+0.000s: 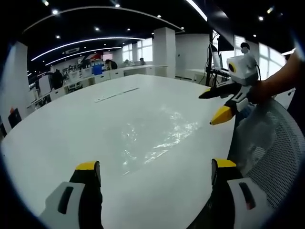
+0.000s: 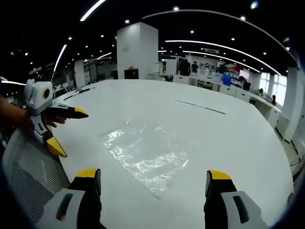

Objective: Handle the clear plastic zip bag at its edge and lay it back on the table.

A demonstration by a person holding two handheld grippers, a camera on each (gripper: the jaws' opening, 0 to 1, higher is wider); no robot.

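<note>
white table (image 2: 238,143) | one clear zip bag (image 2: 145,155) lying flat | left gripper (image 1: 155,174), right gripper (image 2: 155,181): fingers spread, empty

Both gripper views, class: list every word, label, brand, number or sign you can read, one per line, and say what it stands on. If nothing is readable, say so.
No readable text in either view.
Clear plastic zip bag flat on the white table: no print visible.
Yellow-tipped left gripper, right gripper, both open: no markings legible.
Red and blue patches at the far desks: too small and blurred to read.
</note>
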